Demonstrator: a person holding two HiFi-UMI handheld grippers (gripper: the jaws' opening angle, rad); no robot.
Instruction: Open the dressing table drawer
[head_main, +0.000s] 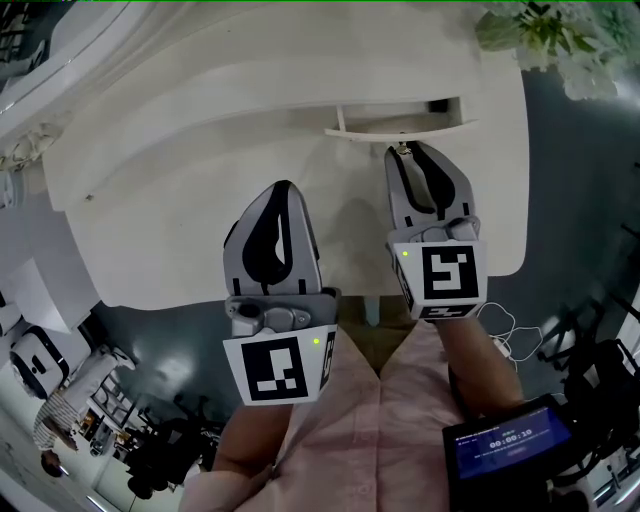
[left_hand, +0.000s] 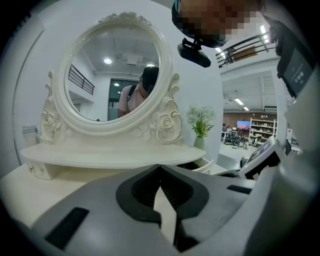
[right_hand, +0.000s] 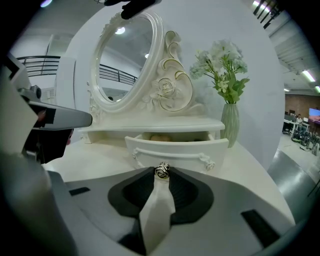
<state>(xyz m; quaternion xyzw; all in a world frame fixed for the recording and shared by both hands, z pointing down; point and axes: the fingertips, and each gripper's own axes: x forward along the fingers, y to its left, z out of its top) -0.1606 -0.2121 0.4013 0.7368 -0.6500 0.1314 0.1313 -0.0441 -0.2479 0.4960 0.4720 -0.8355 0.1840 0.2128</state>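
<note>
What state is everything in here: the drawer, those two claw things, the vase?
drawer: partly pulled out.
knob: pinched at the tips of the right claw.
right gripper: shut on the knob.
left gripper: shut, holding nothing.
vase: upright, flowers in it.

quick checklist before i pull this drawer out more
1. Grip on the knob: ok, the right gripper has its jaws closed on it.
2. Drawer free: ok, it stands partly out from under the shelf, with its inside showing.
3. Left gripper out of the way: ok, shut, empty, over the tabletop left of the drawer.
4. Vase: ok, upright at the drawer's right, not in front of it.
5. Travel left in the drawer: cannot tell.
</note>
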